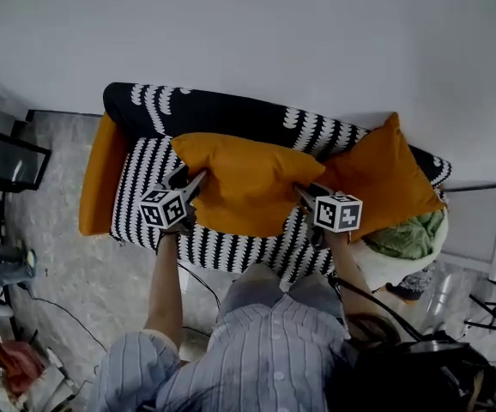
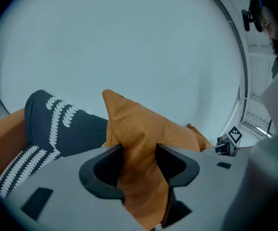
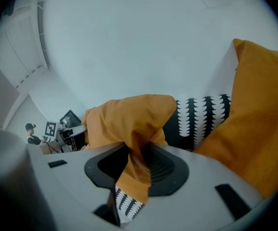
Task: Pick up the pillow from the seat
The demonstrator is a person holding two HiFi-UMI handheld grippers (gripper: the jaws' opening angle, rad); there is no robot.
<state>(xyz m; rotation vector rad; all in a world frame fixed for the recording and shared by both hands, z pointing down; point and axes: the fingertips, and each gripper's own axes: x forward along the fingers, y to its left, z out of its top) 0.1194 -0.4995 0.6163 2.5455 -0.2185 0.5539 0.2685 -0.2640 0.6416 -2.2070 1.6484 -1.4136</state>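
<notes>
An orange pillow (image 1: 244, 183) lies across the seat of a black-and-white patterned sofa (image 1: 145, 187). My left gripper (image 1: 192, 183) is shut on the pillow's left end, and my right gripper (image 1: 304, 194) is shut on its right end. In the left gripper view the left gripper (image 2: 139, 162) has a bunched fold of the pillow (image 2: 144, 129) squeezed between its jaws. In the right gripper view the right gripper (image 3: 136, 162) pinches a corner of the pillow (image 3: 129, 117), with fabric hanging below the jaws.
A second orange pillow (image 1: 385, 178) leans at the sofa's right end, close to my right gripper. An orange side cushion (image 1: 102, 174) stands at the left end. A white basket with green cloth (image 1: 411, 239) sits by the sofa's right. A grey wall rises behind.
</notes>
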